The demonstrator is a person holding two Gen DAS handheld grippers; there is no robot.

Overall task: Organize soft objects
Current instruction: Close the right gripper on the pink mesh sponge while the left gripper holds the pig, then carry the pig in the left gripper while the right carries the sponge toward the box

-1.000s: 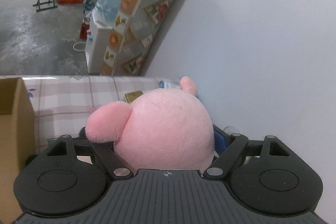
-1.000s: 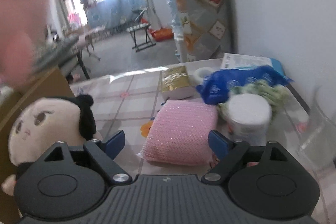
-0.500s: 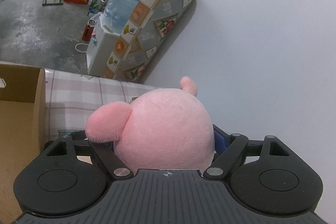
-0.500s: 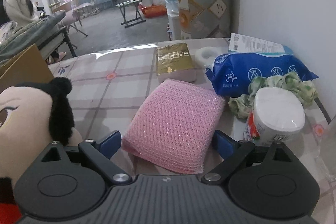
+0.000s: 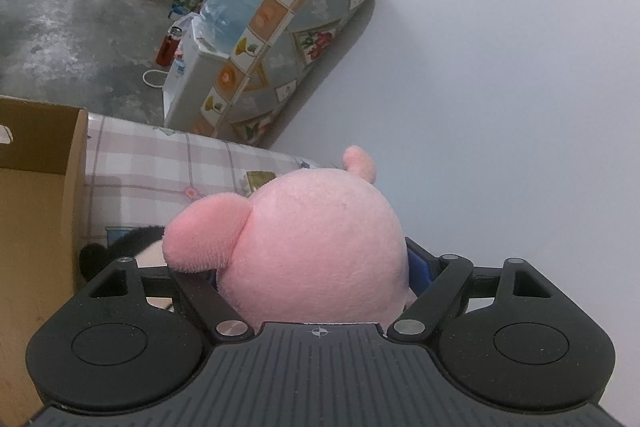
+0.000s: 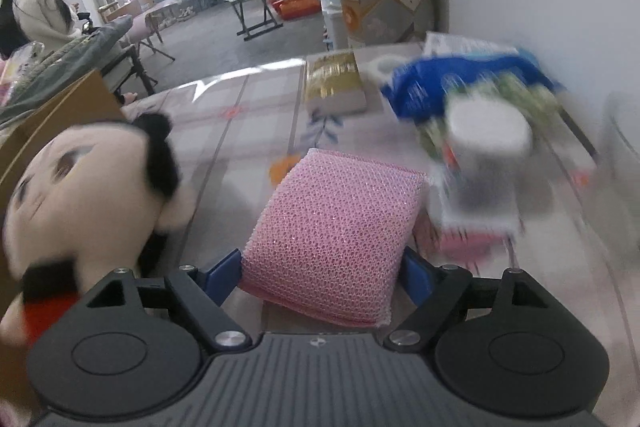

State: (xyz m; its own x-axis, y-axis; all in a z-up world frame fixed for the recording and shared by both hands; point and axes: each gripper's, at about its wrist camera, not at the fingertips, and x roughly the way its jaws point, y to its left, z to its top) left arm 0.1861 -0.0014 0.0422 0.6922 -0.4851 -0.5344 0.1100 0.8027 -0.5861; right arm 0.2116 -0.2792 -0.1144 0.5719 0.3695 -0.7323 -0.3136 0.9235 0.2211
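Right wrist view, right hand-held gripper (image 6: 320,267) closing on pink sponge (image 6: 336,227), long axis pointing away.

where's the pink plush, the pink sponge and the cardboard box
pink plush (image 5: 320,247), left wrist view, rounded back
pink sponge (image 6: 336,227), right wrist view, mesh top face
cardboard box (image 5: 36,227), left wrist view, side wall

So around the pink sponge (image 6: 336,227) it's tight for me: the black-haired doll (image 6: 80,195) sits close on its left and a white-lidded tub (image 6: 486,143) crowds its right. Beyond the sponge there's a bare strip of checked tablecloth (image 6: 248,131) before the gold packet (image 6: 334,81), and the cardboard box (image 5: 36,227) walls off the far left.
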